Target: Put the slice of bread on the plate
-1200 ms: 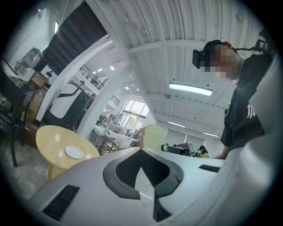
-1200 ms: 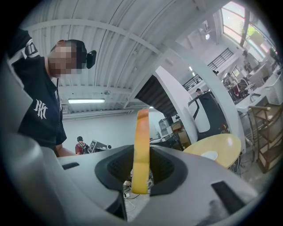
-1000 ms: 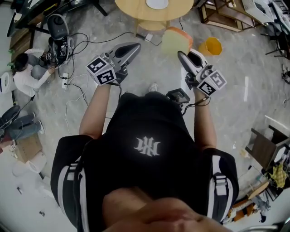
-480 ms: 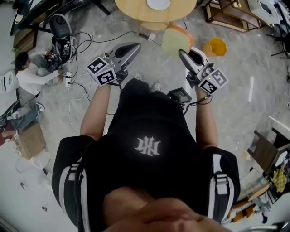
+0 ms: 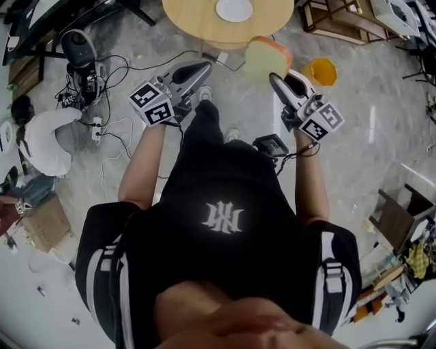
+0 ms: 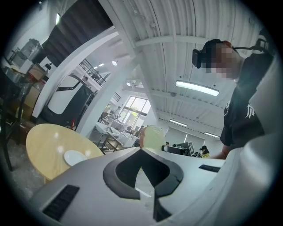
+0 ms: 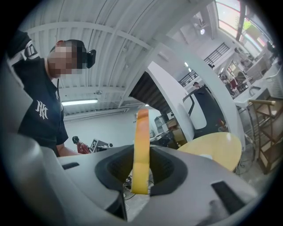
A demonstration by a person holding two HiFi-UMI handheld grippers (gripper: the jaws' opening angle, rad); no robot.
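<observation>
A: Fingers [image 7: 114, 170] of the right gripper [image 5: 274, 80] first. What have they got?
B: They're clamped on the slice of bread [image 7: 141, 145]. The jaws are partly closed, one dark pad on each flat face. The slice stands upright, edge-on in the right gripper view, orange crust on top, sticking out well past the tips.
A: Left gripper [image 5: 204, 67]?
B: Tips together, nothing held. In its own view the dark pads [image 6: 119, 176] meet at a point, and the small gap behind the tips has nothing in it.
A: Which way are they pointing?
B: Both roughly level, side by side, out ahead of the person in the black shirt [image 5: 221, 225]. The left one is apart from the bread.
A: So where's the bread?
B: In the air over the floor [image 5: 368, 82], just short of the near edge of the round wooden table [image 5: 197, 24]. It's not touching the table.
A: Plate?
B: White plate [image 5: 234, 9] on the table top, beyond the bread. The bread isn't on it yet.
A: Anything further out?
B: Orange bucket [image 5: 320, 70] on the floor to the right of the table. On the left, cables [image 5: 116, 129] trail across the floor and a person in white [image 5: 41, 140] is crouched beside them.
</observation>
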